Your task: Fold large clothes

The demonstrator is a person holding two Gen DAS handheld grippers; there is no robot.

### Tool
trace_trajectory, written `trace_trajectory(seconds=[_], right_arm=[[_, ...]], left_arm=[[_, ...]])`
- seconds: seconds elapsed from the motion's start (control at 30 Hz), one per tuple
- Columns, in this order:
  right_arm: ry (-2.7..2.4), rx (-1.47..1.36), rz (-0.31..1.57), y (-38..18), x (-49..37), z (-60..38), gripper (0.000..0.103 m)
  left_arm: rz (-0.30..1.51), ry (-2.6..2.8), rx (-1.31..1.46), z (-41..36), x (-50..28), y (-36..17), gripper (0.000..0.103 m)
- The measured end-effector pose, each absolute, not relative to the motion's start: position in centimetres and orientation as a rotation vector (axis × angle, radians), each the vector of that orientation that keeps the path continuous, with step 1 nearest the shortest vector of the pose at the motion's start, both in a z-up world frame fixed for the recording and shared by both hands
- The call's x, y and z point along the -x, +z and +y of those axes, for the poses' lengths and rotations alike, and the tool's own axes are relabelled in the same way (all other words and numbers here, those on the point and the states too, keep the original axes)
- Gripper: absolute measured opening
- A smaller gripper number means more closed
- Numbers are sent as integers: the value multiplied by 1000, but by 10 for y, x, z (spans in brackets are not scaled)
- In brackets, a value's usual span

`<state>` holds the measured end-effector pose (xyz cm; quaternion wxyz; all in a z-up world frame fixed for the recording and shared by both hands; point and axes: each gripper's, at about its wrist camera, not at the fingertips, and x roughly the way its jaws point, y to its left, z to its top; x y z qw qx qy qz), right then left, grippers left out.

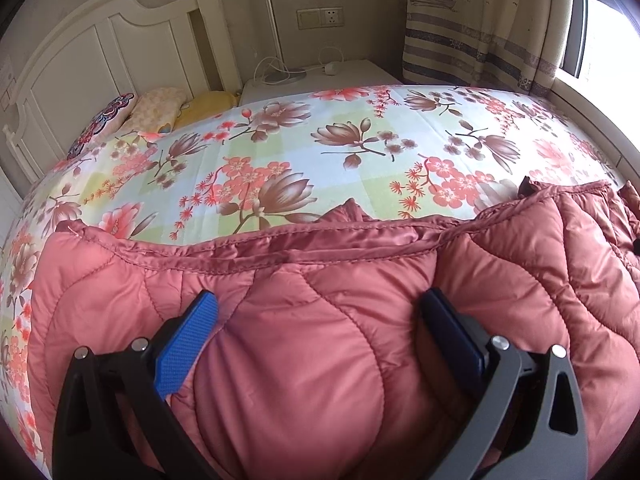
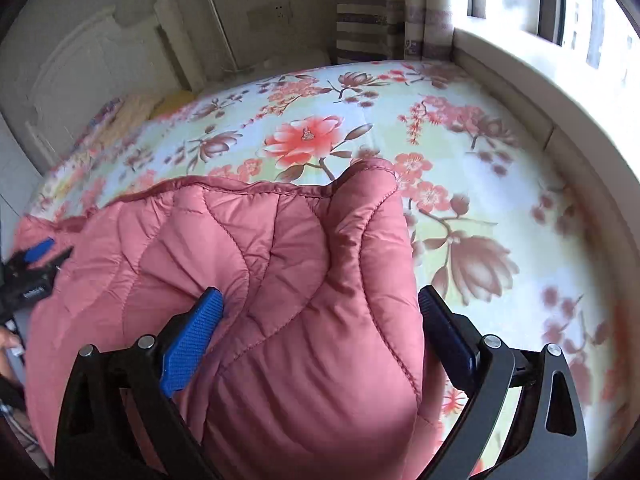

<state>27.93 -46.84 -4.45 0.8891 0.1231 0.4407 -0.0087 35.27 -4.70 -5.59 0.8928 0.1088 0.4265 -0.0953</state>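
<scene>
Pink quilted jacket point(image 1: 304, 344) spread on floral bedsheet point(image 1: 320, 152), near edge. Left gripper point(image 1: 320, 312) wide over padding, perhaps touching. Right gripper point(image 2: 320, 304) wide, straddling jacket's bunched end. Beyond: headboard point(image 1: 100, 60), pillows point(image 1: 160, 108).

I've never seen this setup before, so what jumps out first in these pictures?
A puffy pink quilted jacket fills the foreground, lying on a bed with a bright floral sheet. Black grippers with blue pads frame it, the left gripper and the right gripper both standing wide open.
</scene>
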Motion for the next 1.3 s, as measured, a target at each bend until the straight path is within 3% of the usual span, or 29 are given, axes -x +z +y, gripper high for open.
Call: trace_trajectory(seconds=[0.1,0.27,0.43,0.5,0.87,0.97,1.1,1.3], right_arm=[[-153,-111,850,-9,-265,-453,93],[106,47,732,39,-241,-366,94],[245,195,891,-21,-263,-278,95],[240,207,829,-42,-264,-272,98],[287,103,851,-46,-269,-286,99],[286,102,850,-45,-268,-286,99],[297,87,848,-45,-269,-286,99],[296,84,847,-45,-268,-285,99]], left_arm=[[885,-198,-225,-47,-353,-56,101],[887,-201,-217,-47,-352,-56,101],[884,-196,-215,-45,-353,-56,101],[885,-182,-220,-45,-353,-56,101],[771,-195,-356,-37,-318,-13,101],[838,-151,-209,20,-341,-14,101],[994,-207,123,84,-370,-57,101],[937,-177,126,82,-363,-57,101]])
